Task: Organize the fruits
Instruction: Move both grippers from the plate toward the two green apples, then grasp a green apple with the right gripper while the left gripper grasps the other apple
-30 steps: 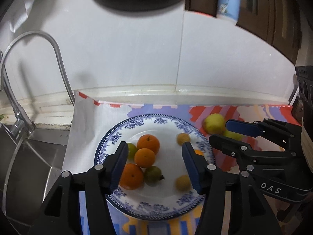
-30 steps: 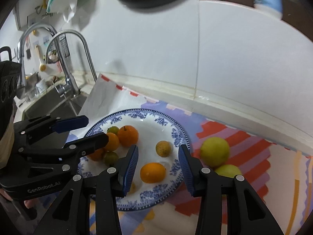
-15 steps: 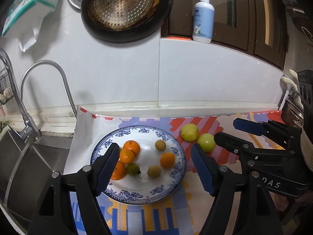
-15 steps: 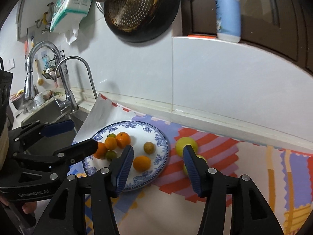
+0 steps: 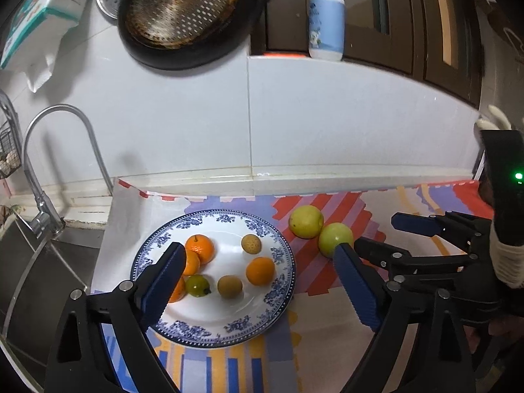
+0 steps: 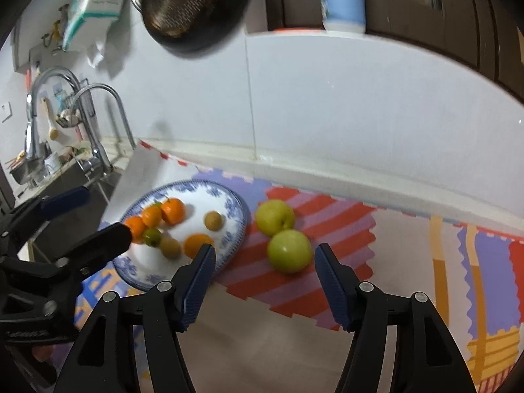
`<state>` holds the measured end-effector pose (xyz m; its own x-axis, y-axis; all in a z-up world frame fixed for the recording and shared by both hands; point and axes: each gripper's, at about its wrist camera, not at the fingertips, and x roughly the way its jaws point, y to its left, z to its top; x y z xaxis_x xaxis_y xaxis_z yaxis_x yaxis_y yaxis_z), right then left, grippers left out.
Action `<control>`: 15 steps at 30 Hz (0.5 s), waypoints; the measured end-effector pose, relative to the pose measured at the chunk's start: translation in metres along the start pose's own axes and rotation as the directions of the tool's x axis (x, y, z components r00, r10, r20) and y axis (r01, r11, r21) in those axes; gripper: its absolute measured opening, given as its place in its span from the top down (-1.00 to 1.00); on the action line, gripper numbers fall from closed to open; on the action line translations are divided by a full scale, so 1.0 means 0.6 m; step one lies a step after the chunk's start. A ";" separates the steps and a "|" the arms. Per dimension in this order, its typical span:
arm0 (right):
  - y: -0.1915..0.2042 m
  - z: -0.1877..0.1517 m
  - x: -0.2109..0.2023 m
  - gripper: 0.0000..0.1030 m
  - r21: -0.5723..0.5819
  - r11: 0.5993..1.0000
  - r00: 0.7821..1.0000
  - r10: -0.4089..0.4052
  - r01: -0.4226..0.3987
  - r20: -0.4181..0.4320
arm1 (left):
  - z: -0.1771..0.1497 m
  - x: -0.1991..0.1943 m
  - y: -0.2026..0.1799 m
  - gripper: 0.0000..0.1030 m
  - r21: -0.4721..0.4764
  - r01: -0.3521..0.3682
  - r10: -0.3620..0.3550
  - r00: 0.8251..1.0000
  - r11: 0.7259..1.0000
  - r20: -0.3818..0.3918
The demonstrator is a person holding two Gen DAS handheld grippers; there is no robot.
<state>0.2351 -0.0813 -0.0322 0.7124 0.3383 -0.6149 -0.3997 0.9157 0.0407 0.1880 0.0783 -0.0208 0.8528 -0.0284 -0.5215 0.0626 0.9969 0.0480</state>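
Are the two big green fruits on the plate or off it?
Off. Both green fruits sit on the patterned mat, beside the blue-and-white plate's rim, touching each other.

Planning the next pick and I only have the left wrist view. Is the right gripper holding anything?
Observer: No. The right gripper is empty and its jaws are opening. The nearer round green apple lies on the striped patterned mat beyond it.
Operator: Anything right of that apple?
Observer: Only bare mat.
Operator: Sink side?
Observer: A second curved steel faucet stands behind the front curved steel faucet.
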 end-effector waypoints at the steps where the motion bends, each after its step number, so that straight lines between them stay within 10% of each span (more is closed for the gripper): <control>1: -0.004 -0.002 0.009 -0.24 0.002 1.000 1.000 -0.005 0.005 -0.011 | -0.001 0.009 -0.002 -0.81 0.007 -0.006 0.006 1.000 1.000 -0.009; 15: -0.037 -0.020 0.121 -0.23 0.032 0.999 0.993 0.020 -0.016 -0.114 | -0.012 0.102 -0.010 -0.81 0.045 -0.036 0.041 0.992 0.998 -0.116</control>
<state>0.2891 -0.0795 -0.0871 0.6338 0.3293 -0.6999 -0.3928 0.9165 0.0756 0.2357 0.0715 -0.0592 0.7887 0.0213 -0.6144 0.0551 0.9929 0.1052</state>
